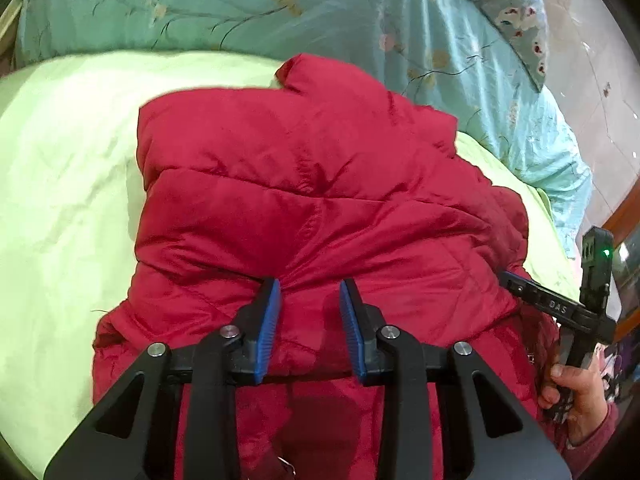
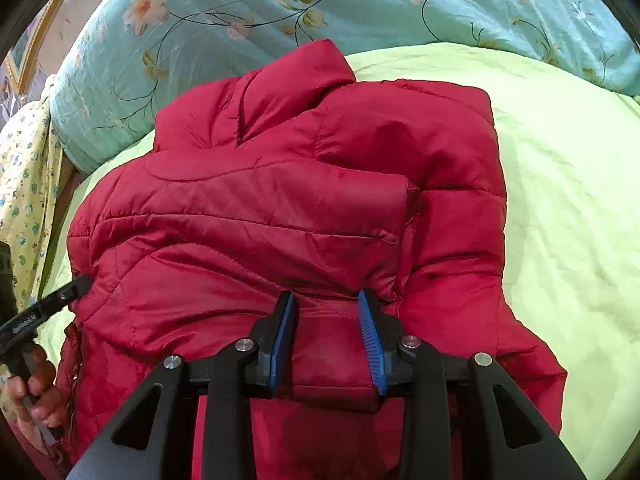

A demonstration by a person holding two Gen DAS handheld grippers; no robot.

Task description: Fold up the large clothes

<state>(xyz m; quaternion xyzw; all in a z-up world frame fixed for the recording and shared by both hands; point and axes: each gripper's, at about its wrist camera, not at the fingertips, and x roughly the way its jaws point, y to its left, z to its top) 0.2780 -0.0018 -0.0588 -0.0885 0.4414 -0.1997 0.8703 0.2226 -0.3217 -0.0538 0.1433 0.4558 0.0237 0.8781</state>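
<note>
Red padded jacket (image 1: 320, 208) lying on pale green sheet (image 1: 60, 200), sleeves folded in, collar toward floral teal quilt (image 1: 280, 8); near hem raised off bed. Left gripper (image 1: 310, 290) pinching bunched hem fabric between blue pads (image 1: 267, 332); right gripper (image 2: 326, 300) likewise clamped on a fold of hem; right hand (image 1: 580, 396) visible at jacket's edge, on handle.
</note>
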